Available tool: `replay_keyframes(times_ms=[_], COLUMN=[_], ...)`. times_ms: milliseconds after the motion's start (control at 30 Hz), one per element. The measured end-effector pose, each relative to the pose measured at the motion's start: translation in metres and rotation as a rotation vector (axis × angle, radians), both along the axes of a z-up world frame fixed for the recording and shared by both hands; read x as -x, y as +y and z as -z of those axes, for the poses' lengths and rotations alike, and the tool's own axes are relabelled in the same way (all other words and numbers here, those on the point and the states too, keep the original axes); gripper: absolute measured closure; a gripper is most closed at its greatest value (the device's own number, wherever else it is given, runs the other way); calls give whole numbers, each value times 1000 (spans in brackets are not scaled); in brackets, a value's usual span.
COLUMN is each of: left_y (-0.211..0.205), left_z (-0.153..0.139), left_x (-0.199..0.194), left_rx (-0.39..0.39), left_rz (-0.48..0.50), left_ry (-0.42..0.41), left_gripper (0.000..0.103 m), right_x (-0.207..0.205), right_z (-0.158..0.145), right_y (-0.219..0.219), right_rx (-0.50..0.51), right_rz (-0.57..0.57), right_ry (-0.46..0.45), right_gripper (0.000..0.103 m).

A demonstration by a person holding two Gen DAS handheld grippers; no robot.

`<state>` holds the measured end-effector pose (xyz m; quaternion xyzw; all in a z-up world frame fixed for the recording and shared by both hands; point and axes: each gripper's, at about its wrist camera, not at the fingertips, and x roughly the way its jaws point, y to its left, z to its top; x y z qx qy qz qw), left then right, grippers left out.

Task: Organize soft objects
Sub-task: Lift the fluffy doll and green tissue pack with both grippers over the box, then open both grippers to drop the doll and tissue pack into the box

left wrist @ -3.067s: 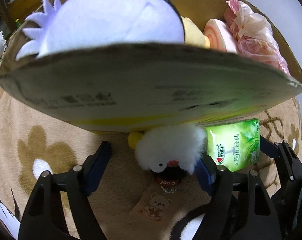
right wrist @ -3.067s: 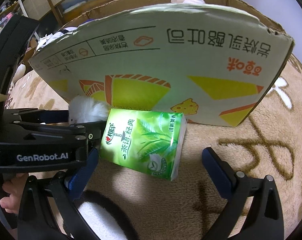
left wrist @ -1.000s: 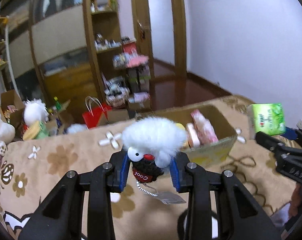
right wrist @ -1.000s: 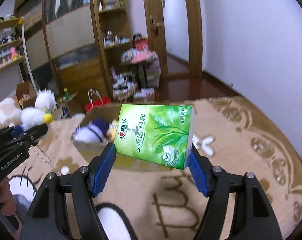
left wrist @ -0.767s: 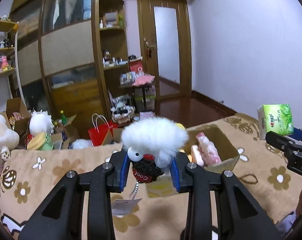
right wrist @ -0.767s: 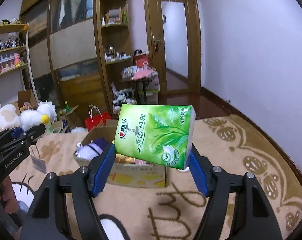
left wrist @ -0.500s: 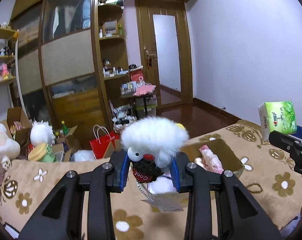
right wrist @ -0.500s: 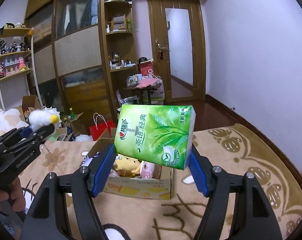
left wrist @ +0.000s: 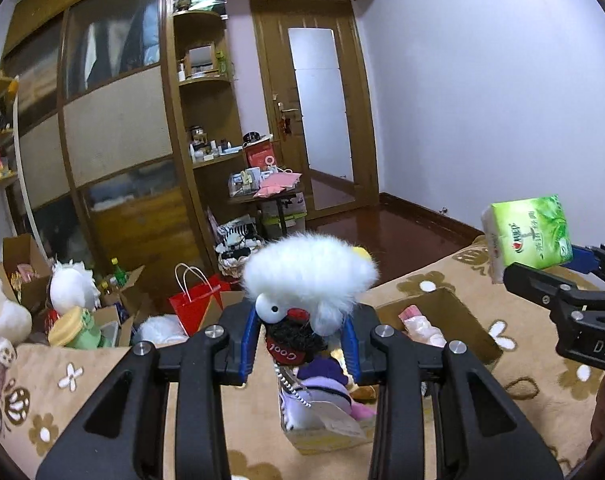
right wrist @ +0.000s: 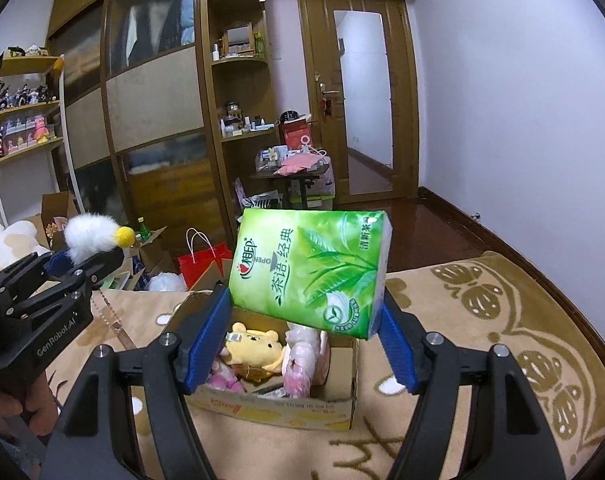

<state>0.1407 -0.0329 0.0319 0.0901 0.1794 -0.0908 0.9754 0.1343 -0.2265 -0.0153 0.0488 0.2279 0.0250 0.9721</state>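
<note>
Two hand-held grippers in play, both loaded. Left hand-held gripper [left wrist: 300,346]: blue pads clamped tight on a small fluffy white plush [left wrist: 308,276] with a dark body and a red "Cool" patch; a bead chain and paper tag hang below it. Right hand-held gripper [right wrist: 304,330]: jaws spread wide but pressed against both ends of a green tissue pack [right wrist: 310,272], which sits tilted between the pads. Both items are held in the air above and on the near side of the open cardboard box [right wrist: 278,412], which rests on a beige flower-patterned blanket [right wrist: 482,320]. Box contents visible: a yellow bear plush [right wrist: 254,346], a pink wrapped bundle [right wrist: 302,354] and, in the left wrist view, a purple-and-white plush [left wrist: 322,384]. Room beyond holds wooden shelving, a door and a red bag [right wrist: 202,262] among floor clutter. Judged step: transport, both soft objects lifted and headed for the box, neither yet placed. Next move likely calls for lowering each item over a free patch of the box interior and parting the jaws only once it is below the rim; the box looks fairly full, so the tissue pack may need a flat spot on top. The dangling chain could snag on the box edge.
</note>
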Motion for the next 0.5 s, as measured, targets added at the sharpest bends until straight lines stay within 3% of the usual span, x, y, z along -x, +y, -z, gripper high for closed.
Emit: replay_keyframes(times_ms=[500], left_y=[-5], left_z=[34], left_x=[-44], left_rx=[-8], left_rz=[-17], left_ry=[100], left_gripper=[70], right_x=[-48], right_z=[29], right_y=[-3], right_rx=[0], right_rz=[-2], right_ry=[51], right_gripper=[28])
